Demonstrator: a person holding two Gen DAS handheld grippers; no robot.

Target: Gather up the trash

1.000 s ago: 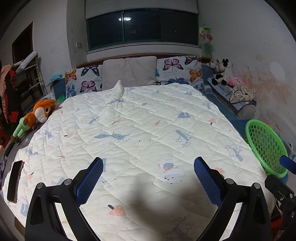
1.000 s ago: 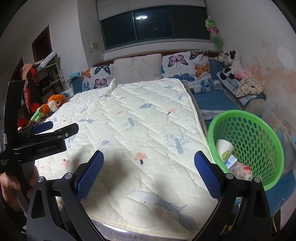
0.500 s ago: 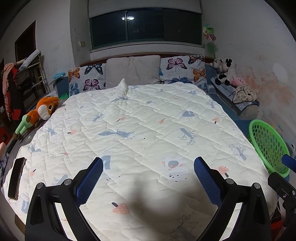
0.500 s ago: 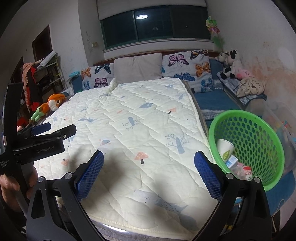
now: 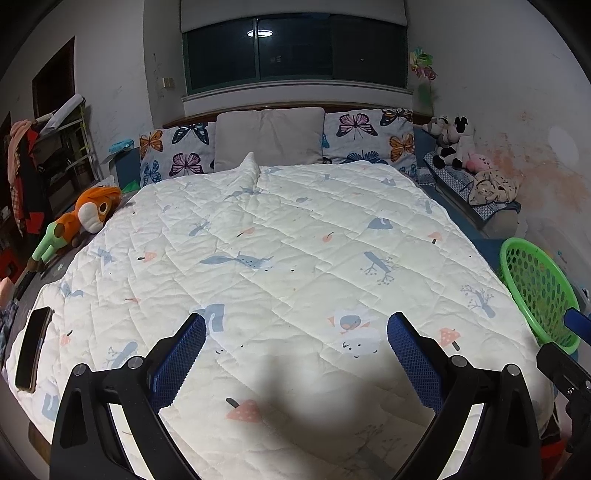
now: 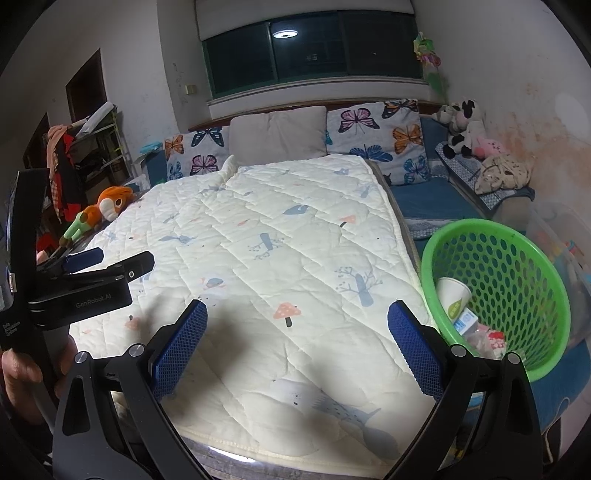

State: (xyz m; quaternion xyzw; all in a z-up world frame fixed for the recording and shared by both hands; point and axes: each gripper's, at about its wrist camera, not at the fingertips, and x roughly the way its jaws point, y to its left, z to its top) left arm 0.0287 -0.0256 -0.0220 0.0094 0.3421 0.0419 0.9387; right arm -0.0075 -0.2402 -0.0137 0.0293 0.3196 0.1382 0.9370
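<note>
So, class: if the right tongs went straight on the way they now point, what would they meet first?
Probably the quilt on the bed: the open right tongs point over it, empty, with nothing between. The green basket lies off to their right. Depth is uncertain.

The room is dim; a round lamp (image 5: 259,33) shines in the dark far window (image 6: 310,55); soft blurry shadows fall on the near quilt (image 5: 295,258); corners go black and edges bend.
</note>
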